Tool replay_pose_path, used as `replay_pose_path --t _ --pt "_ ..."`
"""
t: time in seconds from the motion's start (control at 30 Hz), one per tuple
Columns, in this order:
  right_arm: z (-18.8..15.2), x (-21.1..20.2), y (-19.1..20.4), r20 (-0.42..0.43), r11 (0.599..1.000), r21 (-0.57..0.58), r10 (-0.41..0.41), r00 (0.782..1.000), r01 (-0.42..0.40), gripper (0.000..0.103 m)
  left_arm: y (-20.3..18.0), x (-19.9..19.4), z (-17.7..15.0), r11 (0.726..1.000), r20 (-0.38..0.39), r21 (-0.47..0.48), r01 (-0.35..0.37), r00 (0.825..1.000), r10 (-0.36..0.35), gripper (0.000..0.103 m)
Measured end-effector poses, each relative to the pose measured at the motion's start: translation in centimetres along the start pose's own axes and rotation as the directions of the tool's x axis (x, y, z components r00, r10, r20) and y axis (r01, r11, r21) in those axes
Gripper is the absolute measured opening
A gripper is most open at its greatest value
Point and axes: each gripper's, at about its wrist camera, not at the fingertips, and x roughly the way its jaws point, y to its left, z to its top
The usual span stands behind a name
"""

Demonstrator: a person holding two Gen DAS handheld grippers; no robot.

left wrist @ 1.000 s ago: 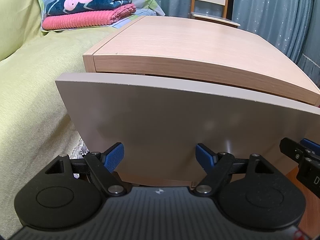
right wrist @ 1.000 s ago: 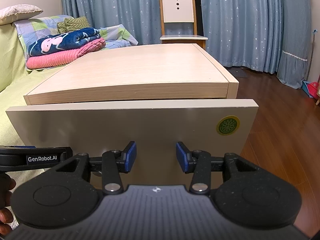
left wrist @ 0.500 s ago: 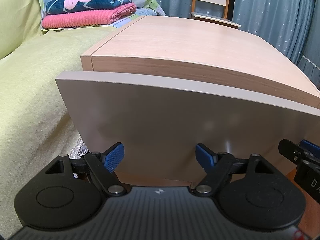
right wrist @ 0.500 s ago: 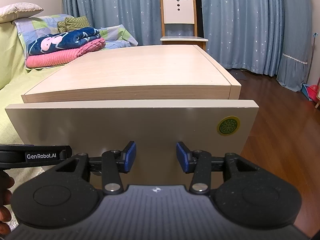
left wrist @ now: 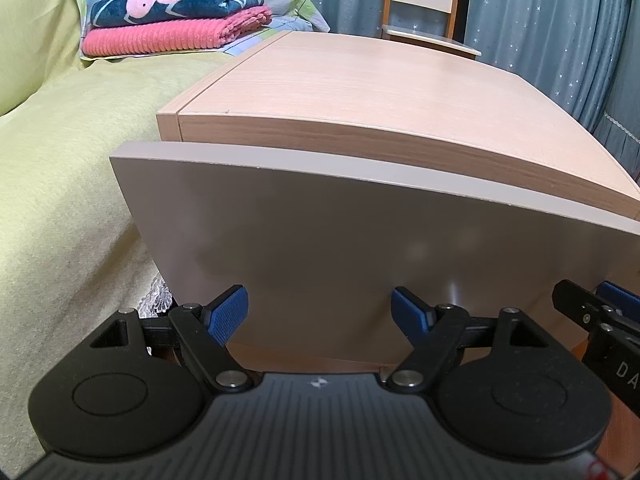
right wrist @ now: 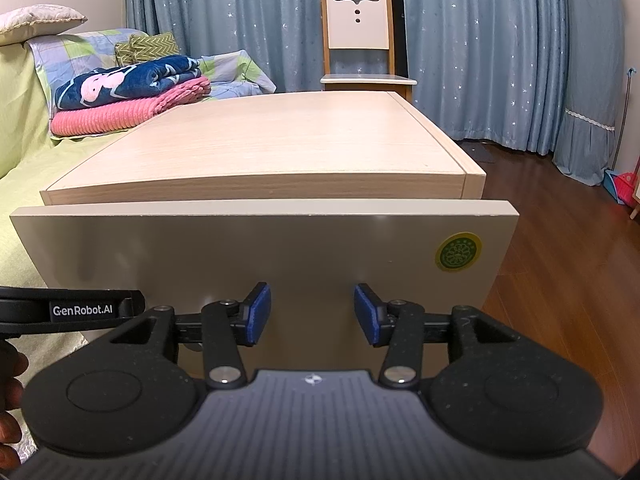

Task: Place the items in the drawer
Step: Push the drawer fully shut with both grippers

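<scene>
Drawer front (left wrist: 360,256), grey-beige and flat, straight ahead of both tongs, filling the middle of each view. Nearly flush under the overhanging top of the light wood cabinet (left wrist: 380,92); only a thin seam between the front's upper edge and the cabinet's edge, so no interior visible. Round green-and-yellow sticker (right wrist: 458,251) near the front's upper right corner, above and to the right of the right tongs.

Left gripper (left wrist: 320,310): spread wide, blue pads (left wrist: 228,314) well apart, nothing between them, tips close to the lower part of the drawer front; contact or a small gap, cannot tell. Right gripper (right wrist: 312,314): also parted, narrower than the left, blue pads (right wrist: 256,314) empty, likewise low and close against the front, contact unclear. Tip of the right tongs at the far right edge of the left view; black body of the left tongs, labelled GenRobot.AI, at the left edge of the right view, with part of a hand (right wrist: 10,396) below it.

Left of both tongs: yellow-green bedspread (left wrist: 60,200). Beyond the cabinet, up and to the left: folded pink blanket (right wrist: 120,114) under a navy one. Straight beyond: white-and-wood chair (right wrist: 358,40) before blue star-dotted curtains (right wrist: 500,40). Right of the right tongs: dark wooden floor (right wrist: 560,280).
</scene>
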Motion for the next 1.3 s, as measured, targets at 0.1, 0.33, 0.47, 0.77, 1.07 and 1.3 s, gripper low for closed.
replay_pose_path --t 0.1,0.33,0.47,0.77,1.07,1.3 --pt "-0.01 0.03 0.04 0.001 1.000 0.000 0.000 1.000 0.000 0.043 0.00 0.04 0.05 1.000 0.002 -0.001 0.002 1.000 -0.002 0.080" --pt "0.05 0.15 -0.17 0.002 1.000 0.001 0.000 1.000 0.000 0.043 0.01 0.19 0.12 1.000 0.003 -0.003 0.003 1.000 -0.003 0.080" --pt "0.14 0.30 -0.23 0.002 1.000 0.000 0.000 1.000 0.000 0.043 -0.04 0.25 0.18 1.000 0.003 -0.004 0.004 1.000 -0.004 0.080" --pt "0.12 0.49 -0.24 0.004 1.000 0.000 -0.002 1.000 0.002 0.043 -0.04 0.41 0.39 1.000 0.005 -0.008 0.009 1.000 -0.009 0.080" --pt "0.25 0.68 -0.12 0.007 1.000 -0.001 -0.004 1.000 0.004 0.043 0.01 0.67 0.60 1.000 0.004 -0.011 0.012 1.000 -0.012 0.080" --pt "0.42 0.86 0.09 0.008 1.000 0.000 -0.005 1.000 0.005 0.044 0.01 0.78 0.67 1.000 0.004 -0.010 0.013 1.000 -0.013 0.080"
